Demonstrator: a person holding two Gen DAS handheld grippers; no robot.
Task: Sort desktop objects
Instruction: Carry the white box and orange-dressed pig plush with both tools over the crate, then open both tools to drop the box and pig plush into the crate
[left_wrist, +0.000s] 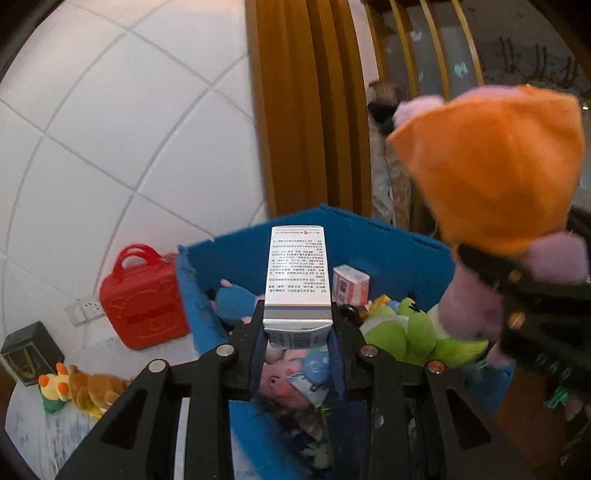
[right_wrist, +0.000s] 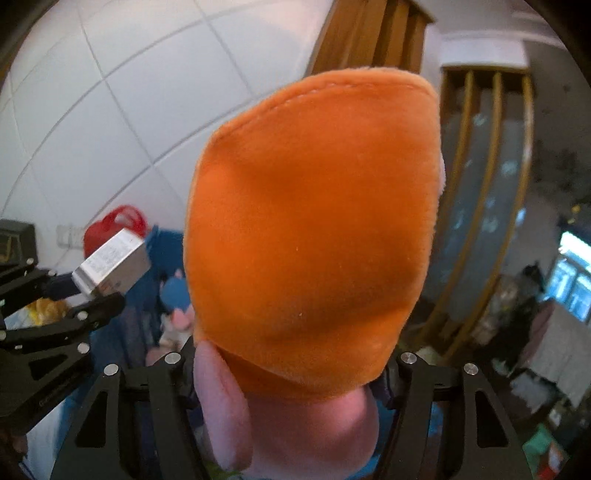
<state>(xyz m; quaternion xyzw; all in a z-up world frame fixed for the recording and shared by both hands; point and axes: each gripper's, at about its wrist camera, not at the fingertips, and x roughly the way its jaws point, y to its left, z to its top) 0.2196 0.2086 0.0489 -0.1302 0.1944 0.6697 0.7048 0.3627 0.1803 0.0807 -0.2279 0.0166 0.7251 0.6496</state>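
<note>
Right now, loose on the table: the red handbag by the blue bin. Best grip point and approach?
Take the red handbag by its looped top handle, coming down from above. It stands upright against the wall with the handle arching clear of the body, leaving a gap for a finger. The body looks broad and smooth, likely too wide for the jaws, and the blue bin crowds its right side.

hidden: right gripper (right_wrist: 291, 384) fingertips behind orange plush toy (right_wrist: 310, 229) | blurred: room at right edge | unreadable: print on white box (left_wrist: 297, 273) | cut off: blue bin (left_wrist: 388, 240) at bottom
</note>
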